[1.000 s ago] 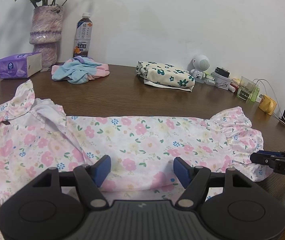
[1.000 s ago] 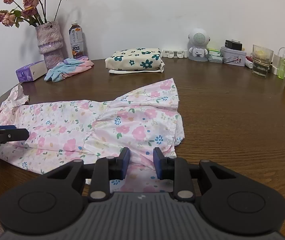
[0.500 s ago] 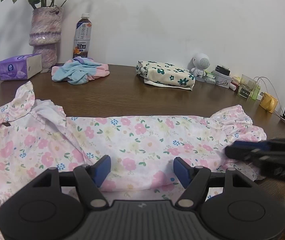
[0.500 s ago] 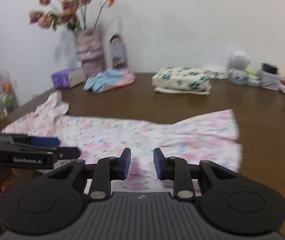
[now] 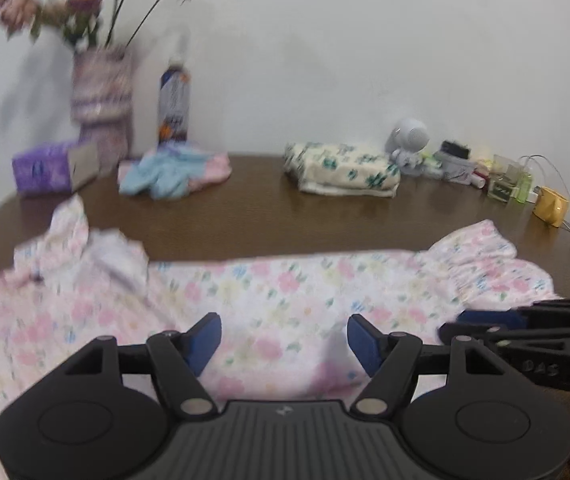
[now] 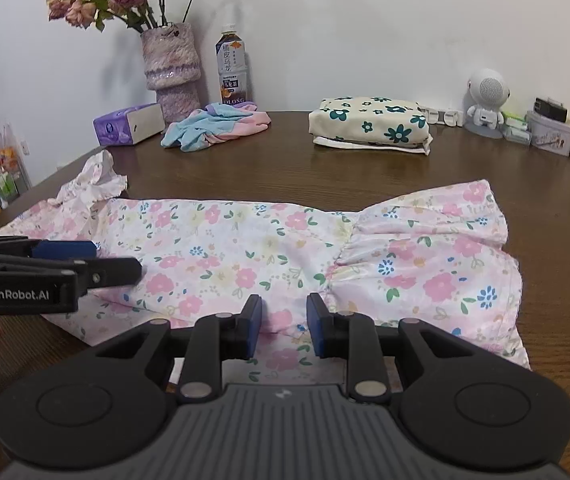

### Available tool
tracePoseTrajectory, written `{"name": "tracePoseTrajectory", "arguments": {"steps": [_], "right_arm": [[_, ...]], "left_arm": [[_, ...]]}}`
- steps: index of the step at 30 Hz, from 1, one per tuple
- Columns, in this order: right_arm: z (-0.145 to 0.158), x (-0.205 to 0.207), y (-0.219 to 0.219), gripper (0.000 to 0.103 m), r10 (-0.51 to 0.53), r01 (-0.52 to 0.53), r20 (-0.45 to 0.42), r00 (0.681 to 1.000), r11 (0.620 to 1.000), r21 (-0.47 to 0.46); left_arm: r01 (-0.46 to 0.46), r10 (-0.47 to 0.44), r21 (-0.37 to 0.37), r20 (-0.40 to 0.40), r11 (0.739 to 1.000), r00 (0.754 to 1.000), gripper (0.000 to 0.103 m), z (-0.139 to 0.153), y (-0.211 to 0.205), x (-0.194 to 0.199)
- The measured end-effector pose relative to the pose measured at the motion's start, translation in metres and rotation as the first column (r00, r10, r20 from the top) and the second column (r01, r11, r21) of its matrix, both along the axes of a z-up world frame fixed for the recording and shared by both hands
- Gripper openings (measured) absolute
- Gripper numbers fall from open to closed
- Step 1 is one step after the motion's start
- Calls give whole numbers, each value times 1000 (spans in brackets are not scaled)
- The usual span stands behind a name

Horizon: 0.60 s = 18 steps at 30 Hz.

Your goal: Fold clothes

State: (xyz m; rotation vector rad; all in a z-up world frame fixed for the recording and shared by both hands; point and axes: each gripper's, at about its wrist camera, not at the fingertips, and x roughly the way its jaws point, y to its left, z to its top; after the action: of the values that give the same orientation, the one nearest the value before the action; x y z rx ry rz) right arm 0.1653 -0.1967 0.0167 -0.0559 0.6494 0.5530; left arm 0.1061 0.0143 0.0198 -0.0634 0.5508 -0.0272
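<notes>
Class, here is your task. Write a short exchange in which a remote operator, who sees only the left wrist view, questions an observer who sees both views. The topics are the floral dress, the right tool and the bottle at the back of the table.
Operator: The right tool shows only side-on at my right edge, over the floral dress. How do its jaws stand?
Observer: In the right wrist view they stand a narrow gap apart. The dress lies under the gap near the gathered ruffle seam, with no cloth visibly pinched.
Operator: My picture is blurred. What does the label on the bottle say?
Observer: The right wrist view is sharp, and there the word OOLONG runs across the bottom of the label.
</notes>
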Motion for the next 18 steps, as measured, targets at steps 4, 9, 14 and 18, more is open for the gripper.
{"name": "tracePoseTrajectory", "arguments": {"steps": [4, 9, 14, 18], "right_arm": [[0, 0, 0, 25, -1, 1, -3, 1000, 1000, 6], [0, -1, 2, 28, 4, -4, 2, 1000, 1000, -2], [1, -2, 5, 32, 15, -15, 9, 1000, 1000, -16], [1, -3, 7, 36, 20, -20, 10, 1000, 1000, -19]], "left_arm": [[42, -42, -18, -12, 999, 999, 70, 4, -14, 8], [42, -42, -15, -34, 999, 999, 57, -4, -26, 15], [25, -23, 18, -79, 1000, 997, 44, -17, -29, 20], [33, -27, 69, -87, 997, 996, 45, -20, -35, 20]]}}
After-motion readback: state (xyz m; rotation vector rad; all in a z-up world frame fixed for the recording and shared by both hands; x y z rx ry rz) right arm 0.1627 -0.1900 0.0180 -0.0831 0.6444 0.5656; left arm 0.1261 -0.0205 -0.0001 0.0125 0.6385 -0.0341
